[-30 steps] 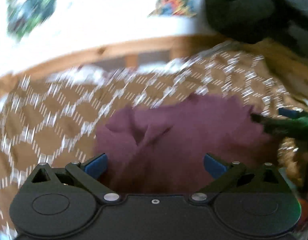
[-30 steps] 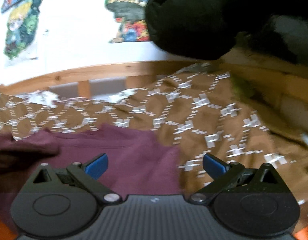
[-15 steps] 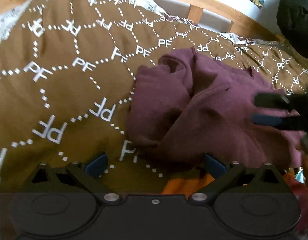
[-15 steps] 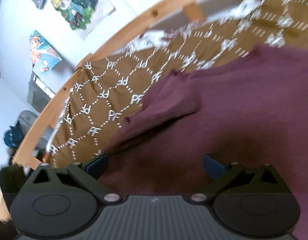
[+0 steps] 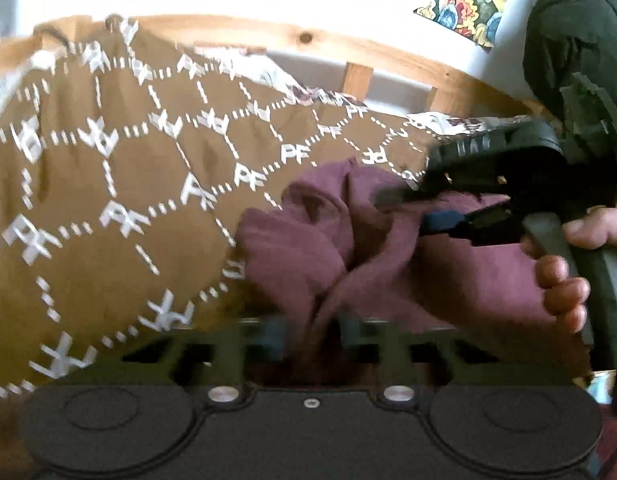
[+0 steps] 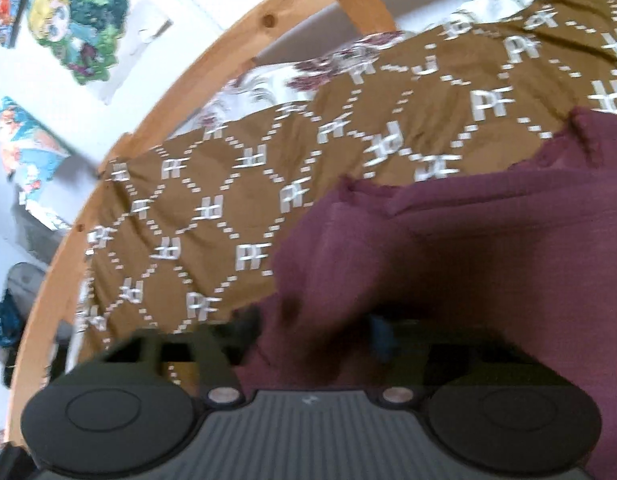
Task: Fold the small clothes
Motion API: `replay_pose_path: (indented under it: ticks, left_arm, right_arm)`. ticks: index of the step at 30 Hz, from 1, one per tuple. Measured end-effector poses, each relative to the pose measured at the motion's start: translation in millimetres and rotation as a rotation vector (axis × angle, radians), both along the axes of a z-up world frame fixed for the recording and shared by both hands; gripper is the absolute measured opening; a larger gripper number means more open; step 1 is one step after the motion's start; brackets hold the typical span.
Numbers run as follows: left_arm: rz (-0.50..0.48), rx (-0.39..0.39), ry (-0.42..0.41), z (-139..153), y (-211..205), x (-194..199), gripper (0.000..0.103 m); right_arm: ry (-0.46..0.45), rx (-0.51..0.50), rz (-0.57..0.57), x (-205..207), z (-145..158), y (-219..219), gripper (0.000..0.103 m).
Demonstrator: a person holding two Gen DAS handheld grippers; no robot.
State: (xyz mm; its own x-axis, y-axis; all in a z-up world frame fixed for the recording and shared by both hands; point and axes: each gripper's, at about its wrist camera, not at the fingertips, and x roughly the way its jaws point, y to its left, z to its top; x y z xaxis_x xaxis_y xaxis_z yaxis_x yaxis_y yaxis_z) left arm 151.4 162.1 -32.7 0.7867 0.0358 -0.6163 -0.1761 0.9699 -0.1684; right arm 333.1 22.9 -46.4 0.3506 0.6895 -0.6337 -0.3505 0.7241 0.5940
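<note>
A crumpled maroon garment (image 5: 388, 264) lies on a brown bedspread (image 5: 108, 200) with a white PF pattern. My left gripper (image 5: 312, 340) has its blurred fingers drawn close together on a fold of the garment's near edge. My right gripper (image 6: 316, 332) is likewise closing on the maroon cloth (image 6: 448, 260), its fingers blurred and partly buried in fabric. The right gripper also shows in the left wrist view (image 5: 412, 212) at the right, held by a hand, its fingers pinching the garment's upper part.
A curved wooden bed rail (image 5: 388, 56) runs behind the bedspread, with a white wall and colourful posters (image 6: 80, 20) beyond. A dark bulky object (image 5: 580, 40) sits at the upper right. Floral sheet (image 6: 308, 68) shows at the bedspread's far edge.
Both grippers were wide open half a second ago; now both have closed in on the maroon garment. The right gripper has come nearer in the left wrist view.
</note>
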Motion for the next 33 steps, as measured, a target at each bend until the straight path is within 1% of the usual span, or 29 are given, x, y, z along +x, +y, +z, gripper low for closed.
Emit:
replay_pose_path:
  ticks: [1, 4, 5, 9, 11, 13, 16, 17, 19, 22, 23, 24, 25, 26, 27, 28, 29, 30, 31, 32, 33]
  left_arm:
    - [-0.008, 0.016, -0.014, 4, -4, -1, 0.018]
    - [-0.059, 0.07, -0.068, 21, -21, 1, 0.015]
    - [-0.087, 0.1, -0.086, 28, -30, 2, 0.015]
    - [-0.249, 0.25, -0.165, 53, -83, 13, 0.014]
    - [-0.326, 0.296, -0.184, 60, -111, 19, 0.014]
    - [-0.397, 0.316, -0.185, 61, -136, 26, 0.014]
    - [-0.485, 0.337, -0.173, 53, -172, 33, 0.014]
    - [-0.511, 0.342, -0.163, 49, -183, 36, 0.013]
    - [-0.558, 0.347, -0.142, 40, -201, 42, 0.007]
    - [-0.602, 0.343, -0.103, 25, -219, 50, 0.006]
    - [-0.608, 0.342, -0.091, 21, -222, 52, 0.012]
    - [-0.608, 0.342, -0.08, 18, -224, 53, 0.02]
    - [-0.606, 0.34, -0.078, 17, -225, 52, 0.023]
    - [-0.603, 0.338, -0.084, 17, -224, 50, 0.035]
    - [-0.6, 0.339, -0.097, 19, -223, 46, 0.049]
    - [-0.599, 0.339, -0.114, 20, -219, 42, 0.056]
    - [-0.595, 0.34, -0.139, 24, -217, 36, 0.068]
    - [-0.59, 0.339, -0.166, 29, -213, 26, 0.075]
    - [-0.586, 0.334, -0.189, 33, -208, 20, 0.077]
    - [-0.586, 0.327, -0.208, 37, -205, 15, 0.081]
    - [-0.585, 0.317, -0.224, 40, -202, 10, 0.085]
  right_arm:
    - [0.001, -0.001, -0.021, 2, 0, -6, 0.027]
    - [-0.027, 0.02, -0.045, 4, 2, -23, 0.012]
    - [-0.042, 0.024, -0.046, 4, 4, -27, 0.01]
    - [-0.12, 0.035, -0.05, 2, 20, -49, 0.009]
    - [-0.155, 0.043, -0.061, 2, 29, -67, 0.008]
    - [-0.191, 0.037, -0.077, 2, 38, -89, 0.008]
    - [-0.205, 0.019, -0.099, 3, 42, -123, 0.008]
    - [-0.203, 0.01, -0.109, 3, 41, -134, 0.008]
    - [-0.189, -0.007, -0.124, 3, 35, -153, 0.009]
    - [-0.152, -0.019, -0.142, 3, 19, -176, 0.009]
    - [-0.132, -0.015, -0.145, 4, 10, -183, 0.008]
    - [-0.115, -0.011, -0.146, 2, 2, -188, 0.009]
    - [-0.098, -0.005, -0.15, 3, -6, -193, 0.009]
    - [-0.087, 0.003, -0.155, 2, -12, -196, 0.012]
    - [-0.071, 0.014, -0.168, 2, -18, -199, 0.016]
    - [-0.058, 0.031, -0.18, 1, -24, -201, 0.02]
    - [-0.051, 0.058, -0.19, 1, -28, -205, 0.023]
    - [-0.049, 0.081, -0.195, 0, -30, -207, 0.035]
    - [-0.05, 0.101, -0.2, -2, -31, -209, 0.044]
    - [-0.054, 0.127, -0.202, -3, -32, -211, 0.046]
    - [-0.059, 0.145, -0.202, -4, -33, -212, 0.051]
